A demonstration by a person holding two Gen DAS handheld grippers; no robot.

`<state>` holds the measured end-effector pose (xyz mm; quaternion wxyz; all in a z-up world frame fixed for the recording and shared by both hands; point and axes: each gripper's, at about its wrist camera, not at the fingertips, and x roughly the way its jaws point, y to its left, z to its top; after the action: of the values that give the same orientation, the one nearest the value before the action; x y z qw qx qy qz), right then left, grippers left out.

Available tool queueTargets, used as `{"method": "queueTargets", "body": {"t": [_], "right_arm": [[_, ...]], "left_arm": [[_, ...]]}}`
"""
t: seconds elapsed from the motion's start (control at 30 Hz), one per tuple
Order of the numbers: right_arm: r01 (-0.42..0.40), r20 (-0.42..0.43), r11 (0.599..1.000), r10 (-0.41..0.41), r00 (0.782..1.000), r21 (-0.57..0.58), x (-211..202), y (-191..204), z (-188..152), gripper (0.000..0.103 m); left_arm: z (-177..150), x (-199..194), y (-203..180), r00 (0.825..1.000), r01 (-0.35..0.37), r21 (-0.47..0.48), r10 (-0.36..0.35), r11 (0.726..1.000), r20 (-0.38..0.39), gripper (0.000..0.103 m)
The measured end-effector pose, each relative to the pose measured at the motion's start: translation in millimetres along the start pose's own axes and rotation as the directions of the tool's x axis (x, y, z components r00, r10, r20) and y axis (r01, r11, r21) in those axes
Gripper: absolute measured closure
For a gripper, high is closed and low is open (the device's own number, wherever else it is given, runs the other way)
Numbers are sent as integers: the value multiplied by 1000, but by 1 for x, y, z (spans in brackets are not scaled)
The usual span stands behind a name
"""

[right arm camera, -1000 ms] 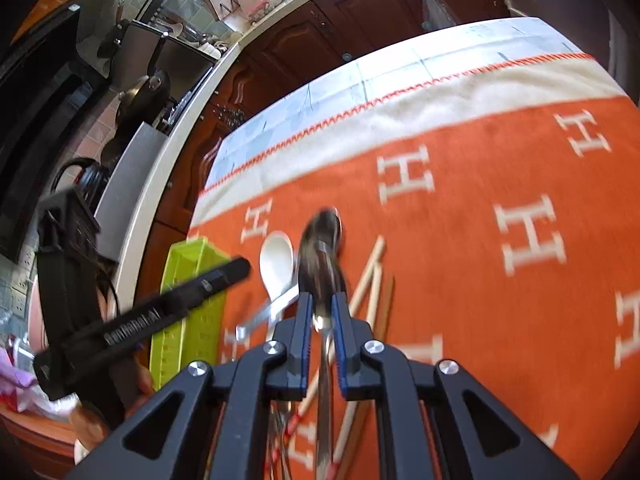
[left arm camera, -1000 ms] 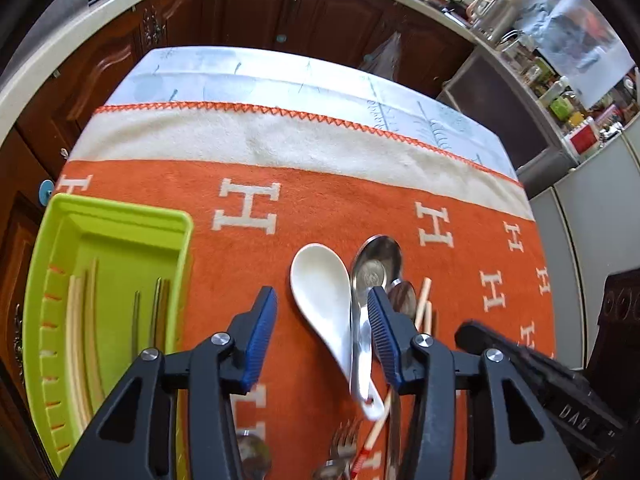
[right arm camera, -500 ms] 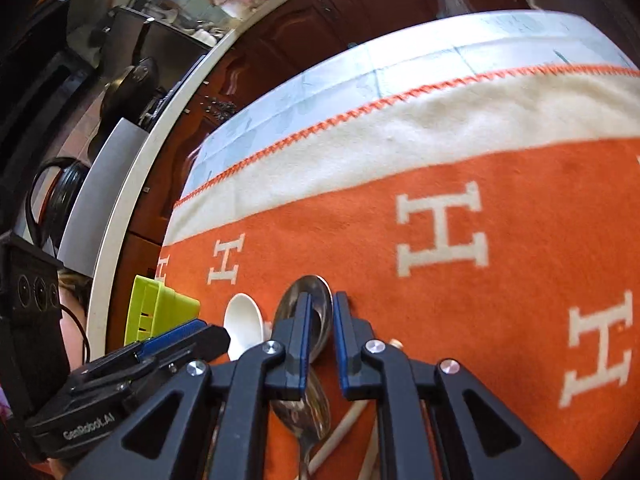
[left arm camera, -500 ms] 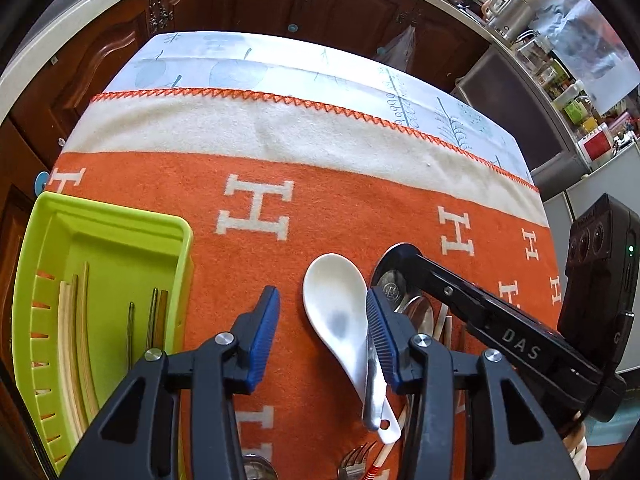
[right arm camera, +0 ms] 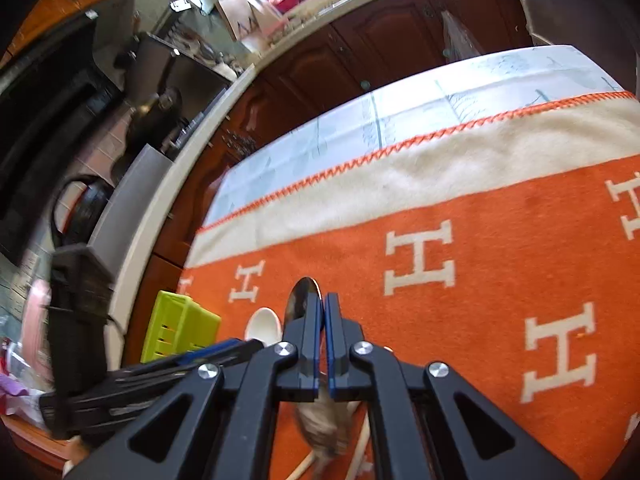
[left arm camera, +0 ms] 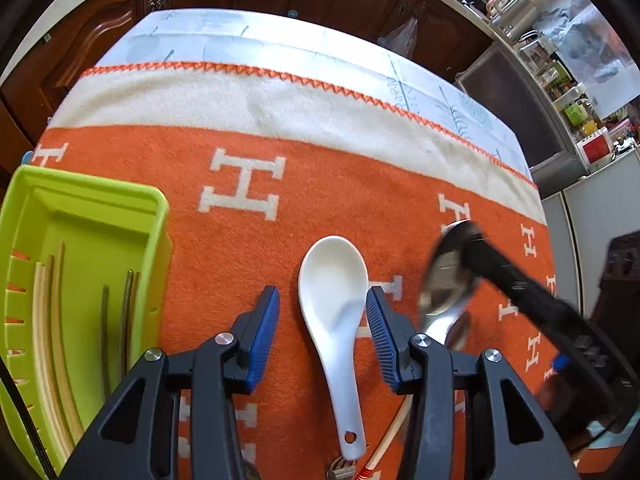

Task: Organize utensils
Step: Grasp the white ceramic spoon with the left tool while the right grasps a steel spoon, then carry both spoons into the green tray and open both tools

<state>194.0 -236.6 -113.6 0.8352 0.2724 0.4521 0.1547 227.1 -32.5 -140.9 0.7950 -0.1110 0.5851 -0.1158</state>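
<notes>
On the left of the orange blanket (left arm camera: 320,176), the lime-green tray (left arm camera: 156,216) already holds wooden chopsticks (left arm camera: 52,320) and some dark metal sticks (left arm camera: 126,320). Sorting looks barely begun: a white ceramic spoon (left arm camera: 334,300) lies between the half-open, empty left gripper (left arm camera: 320,316), and the right gripper (right arm camera: 322,320) is clamped shut on a steel spoon (right arm camera: 302,300), lifted to the white one's right. More chopsticks and a fork wait nearer.

My left gripper (left arm camera: 322,332) over the blanket (left arm camera: 320,184), ceramic spoon (left arm camera: 334,292) between its jaws, tray (left arm camera: 156,216) to its left holding chopsticks (left arm camera: 50,320), my right gripper (right arm camera: 322,322) to the right, metal spoon (left arm camera: 446,276) in it.
</notes>
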Motion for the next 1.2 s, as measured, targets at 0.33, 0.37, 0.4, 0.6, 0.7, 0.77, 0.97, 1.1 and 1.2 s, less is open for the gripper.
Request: {"method": "queueTargets", "body": {"t": [0.33, 0.37, 0.4, 0.6, 0.7, 0.77, 0.97, 1.1, 1.2], "right_arm": [[-68, 94, 997, 65, 993, 23, -40, -5, -1, 101], [-66, 95, 998, 64, 993, 22, -41, -5, -2, 101], [-65, 95, 998, 63, 993, 22, -42, -6, -3, 101], [-65, 85, 997, 62, 994, 38, -49, -7, -11, 101], [-63, 88, 998, 61, 994, 28, -57, -3, -14, 101], [-61, 95, 998, 60, 994, 13, -63, 3, -16, 101], [-66, 98, 997, 71, 993, -49, -77, 31, -27, 101], [-76, 94, 992, 86, 992, -103, -84, 58, -35, 101], [-82, 90, 986, 96, 991, -144, -87, 82, -40, 101]], "left_arm": [[-10, 6, -18, 993, -75, 65, 69, 995, 93, 84], [-11, 6, -19, 992, -79, 64, 73, 995, 99, 88], [-12, 7, -20, 993, -70, 59, 63, 996, 104, 92], [-18, -3, -22, 990, -3, 45, -3, 999, 139, 101], [-24, -17, -25, 987, 13, 64, -23, 998, 161, 101], [-28, -31, -26, 982, 16, 82, -31, 997, 187, 101], [-48, -88, -22, 959, 39, 111, -69, 993, 275, 101], [-67, -135, -7, 946, 14, 132, -55, 991, 319, 101], [-82, -167, 14, 943, -32, 120, -10, 992, 333, 101]]}}
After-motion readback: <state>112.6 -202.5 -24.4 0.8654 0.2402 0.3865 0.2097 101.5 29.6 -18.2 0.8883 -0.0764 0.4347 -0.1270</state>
